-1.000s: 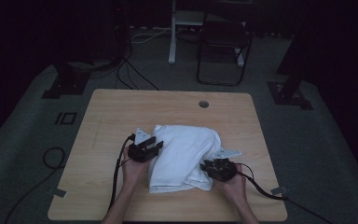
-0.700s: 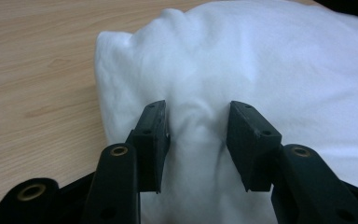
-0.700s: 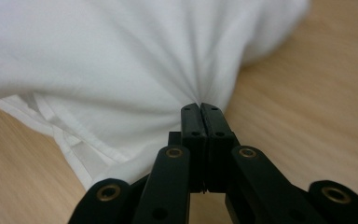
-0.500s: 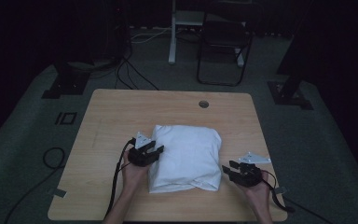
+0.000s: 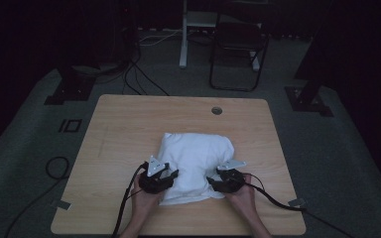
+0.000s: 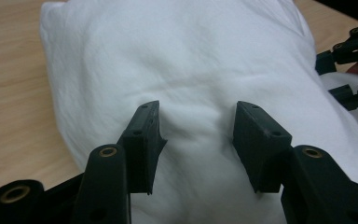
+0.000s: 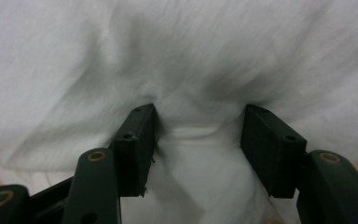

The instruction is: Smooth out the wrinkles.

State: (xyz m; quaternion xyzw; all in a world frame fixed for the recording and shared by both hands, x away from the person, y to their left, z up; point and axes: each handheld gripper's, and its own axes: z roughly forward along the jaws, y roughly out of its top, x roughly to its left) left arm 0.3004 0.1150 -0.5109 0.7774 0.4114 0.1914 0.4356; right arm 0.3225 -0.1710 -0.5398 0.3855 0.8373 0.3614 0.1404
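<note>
Both our grippers, left (image 5: 167, 174) and right (image 5: 217, 177), press half-open jaws, just opening, into the white pillow (image 5: 196, 156) at lower centre, gripping nothing.

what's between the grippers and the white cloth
Nothing visible. The left gripper and right gripper have just been opening, jaws apart, and rest straight against the cloth, which bulges between each pair.

The high view looks down on the table (image 5: 129, 119); both gripper views face the shared white pillow (image 5: 196, 153) closely.
</note>
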